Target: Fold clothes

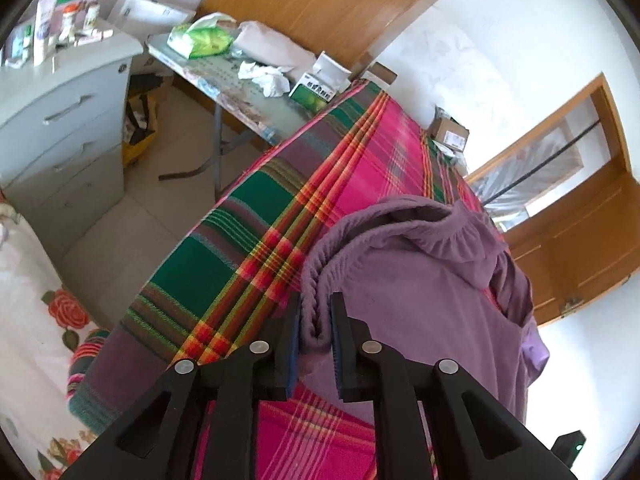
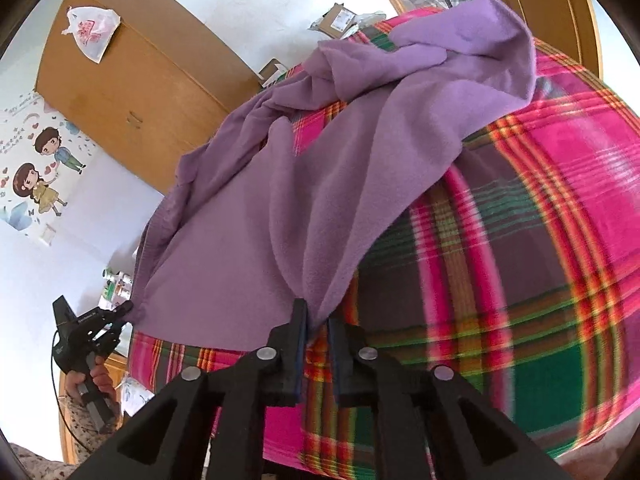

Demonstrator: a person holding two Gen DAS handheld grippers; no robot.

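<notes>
White walls point(image 1: 500, 40), wooden wardrobe point(image 2: 132, 92), grey drawer cabinet point(image 1: 68, 128), cluttered folding table point(image 1: 240, 92), tiled floor point(image 1: 132, 216).

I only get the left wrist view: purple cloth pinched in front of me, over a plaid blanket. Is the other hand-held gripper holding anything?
Observer: Yes. The right hand-held gripper pinches another edge of the same purple garment.
Operator: Does the cloth look flat from that side?
Observer: No. In the right wrist view it lies rumpled across the plaid blanket, with folds bunched at the far end.
Operator: Is there anything in the room that I can't see?
Observer: A cartoon sticker of two children is on the wall, and a plastic bag sits on top of the wardrobe.
</notes>
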